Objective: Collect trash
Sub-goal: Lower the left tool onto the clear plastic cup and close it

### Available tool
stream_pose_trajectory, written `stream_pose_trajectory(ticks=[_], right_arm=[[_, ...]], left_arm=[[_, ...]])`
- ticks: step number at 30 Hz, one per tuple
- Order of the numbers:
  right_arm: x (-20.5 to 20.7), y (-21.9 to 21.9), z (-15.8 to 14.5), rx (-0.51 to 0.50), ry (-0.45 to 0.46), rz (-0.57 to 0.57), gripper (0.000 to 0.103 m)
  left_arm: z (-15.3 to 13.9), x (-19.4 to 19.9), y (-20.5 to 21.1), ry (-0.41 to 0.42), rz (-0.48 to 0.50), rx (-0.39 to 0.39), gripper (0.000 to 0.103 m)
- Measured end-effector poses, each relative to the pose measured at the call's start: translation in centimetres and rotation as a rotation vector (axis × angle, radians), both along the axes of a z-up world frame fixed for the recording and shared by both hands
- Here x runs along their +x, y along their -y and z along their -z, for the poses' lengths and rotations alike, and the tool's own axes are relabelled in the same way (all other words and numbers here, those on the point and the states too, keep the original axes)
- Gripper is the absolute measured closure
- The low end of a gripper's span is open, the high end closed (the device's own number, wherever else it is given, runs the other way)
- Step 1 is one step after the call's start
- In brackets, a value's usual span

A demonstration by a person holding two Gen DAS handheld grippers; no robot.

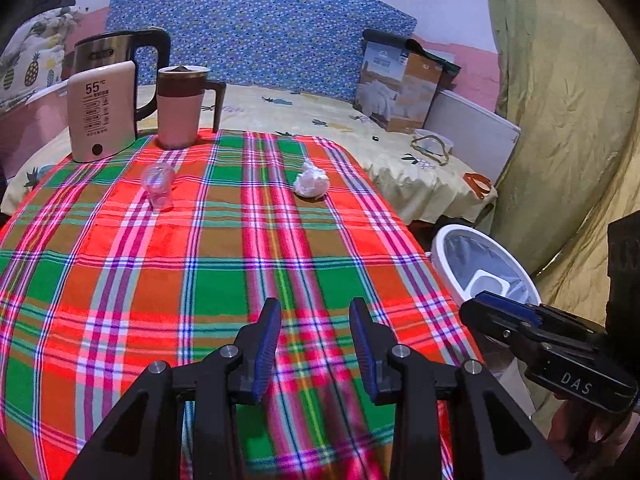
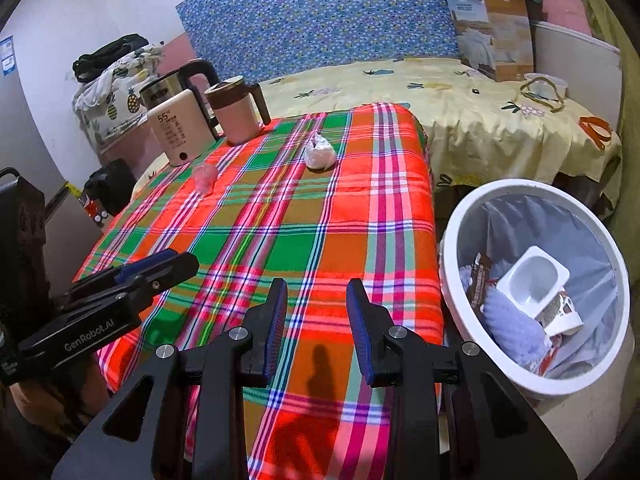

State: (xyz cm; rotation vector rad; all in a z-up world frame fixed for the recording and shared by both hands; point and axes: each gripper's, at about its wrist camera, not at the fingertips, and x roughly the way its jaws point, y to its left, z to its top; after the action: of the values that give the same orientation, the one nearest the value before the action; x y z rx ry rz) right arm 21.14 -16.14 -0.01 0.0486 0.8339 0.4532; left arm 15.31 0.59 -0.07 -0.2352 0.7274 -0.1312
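kettle [image 1: 116, 54] and mug [image 1: 182, 106] behind wad [image 1: 311, 181]

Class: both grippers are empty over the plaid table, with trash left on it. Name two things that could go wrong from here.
1. The clear plastic cup is light and lies near the pink mug; a clumsy grab may knock it away.
2. The crumpled tissue lies far from the white bin, which stands off the table; it could drop short.

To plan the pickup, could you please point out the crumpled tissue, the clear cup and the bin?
Tissue [image 1: 311, 181]: left wrist view, middle of the wad.
Cup [image 1: 159, 184]: left wrist view, its side wall.
Bin [image 2: 450, 280]: right wrist view, left part of the white rim.
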Motion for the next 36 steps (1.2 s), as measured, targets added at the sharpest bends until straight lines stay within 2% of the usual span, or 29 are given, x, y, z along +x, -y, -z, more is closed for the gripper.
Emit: stream_pose_trajectory(ticks=[4, 13, 17, 26, 36], right_arm=[[1.0, -0.4, -0.1, -0.006, 0.0, -0.005, 0.07], [5.0, -1.8, -0.4, -0.014, 0.007, -0.045, 0.062], [7.5, -2.9, -0.3, -0.01, -0.002, -0.07, 0.049], [12.2, -5.3, 0.6, -0.024, -0.009, -0.086, 0.049], [17.0, -6.4, 2.5, -0.047, -0.045, -0.079, 0.049]], left_arm=[[-0.1, 1.3, -1.2, -0.001, -0.022, 0.014, 0.068], [-0.2, 4.8, -5.2, -0.01, -0.083, 0.039, 0.068], [0.2, 6.9, -7.9, -0.027, -0.151, 0.044, 0.068], [1.6, 11.4, -11.9, -0.061, -0.251, 0.044, 0.068], [3.3, 14.8, -13.5, -0.104, -0.286, 0.044, 0.068]])
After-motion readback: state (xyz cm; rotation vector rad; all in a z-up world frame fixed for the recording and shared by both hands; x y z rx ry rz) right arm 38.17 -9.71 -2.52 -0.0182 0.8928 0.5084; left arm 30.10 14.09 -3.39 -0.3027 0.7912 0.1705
